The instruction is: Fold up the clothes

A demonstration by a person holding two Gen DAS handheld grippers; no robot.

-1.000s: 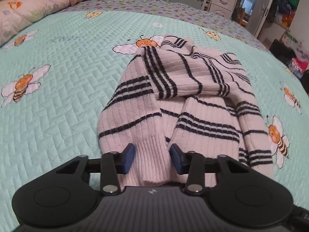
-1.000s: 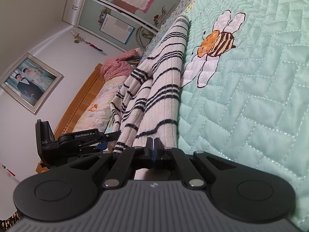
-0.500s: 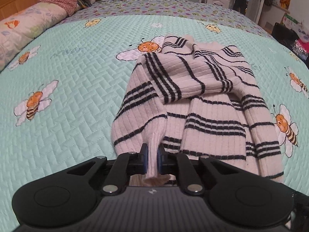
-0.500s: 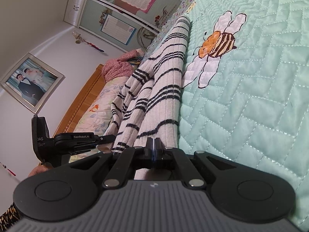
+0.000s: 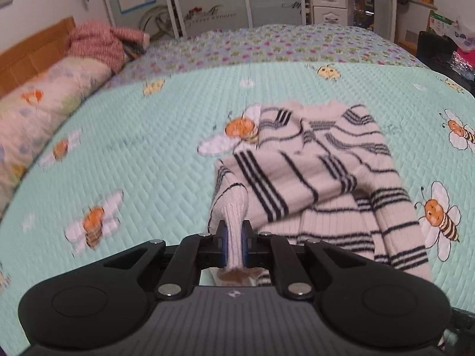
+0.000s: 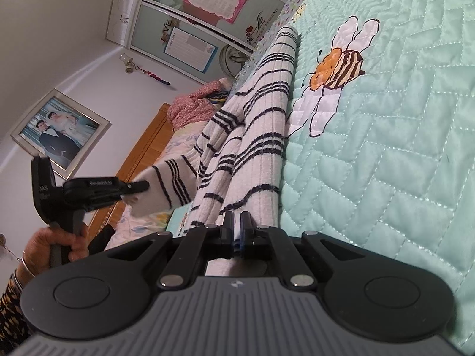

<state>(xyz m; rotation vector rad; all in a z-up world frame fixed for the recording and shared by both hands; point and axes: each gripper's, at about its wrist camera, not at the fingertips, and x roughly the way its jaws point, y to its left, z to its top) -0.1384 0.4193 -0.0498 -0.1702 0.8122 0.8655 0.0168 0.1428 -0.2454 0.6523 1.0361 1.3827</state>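
Sweater: pink-white ribbed knit with dark stripes, lying bunched on the mint quilted bedspread beside an embroidered bee; one cuff end is off the bed, the rest lies on the quilt.
Left tool: left tool is clenched on the plain ribbed cuff of a sleeve; its jaws stood wide on either side of that cuff a second ago and have just been closing onto it, with the cloth pinched between the blue pads.
Change: the cuff lay flat on the quilt a second ago; now it is drawn up off the bed, and the right wrist view shows the sleeve stretched out sideways from the garment.
Right tool: right tool has its pads drawn nearly together on the near edge of the sweater; it looks much as it did a second ago, low on the bed.
Meaning for task: in my judgement the sleeve is secured and ready to be carried across the body for a sleeve fold, while the right tool pins the near edge.
Person: a hand holds the left tool's handle.
Writing: the left tool's body carries white lettering, too blurred to read now; a wardrobe door shows script that seems to end in "WEDDING".
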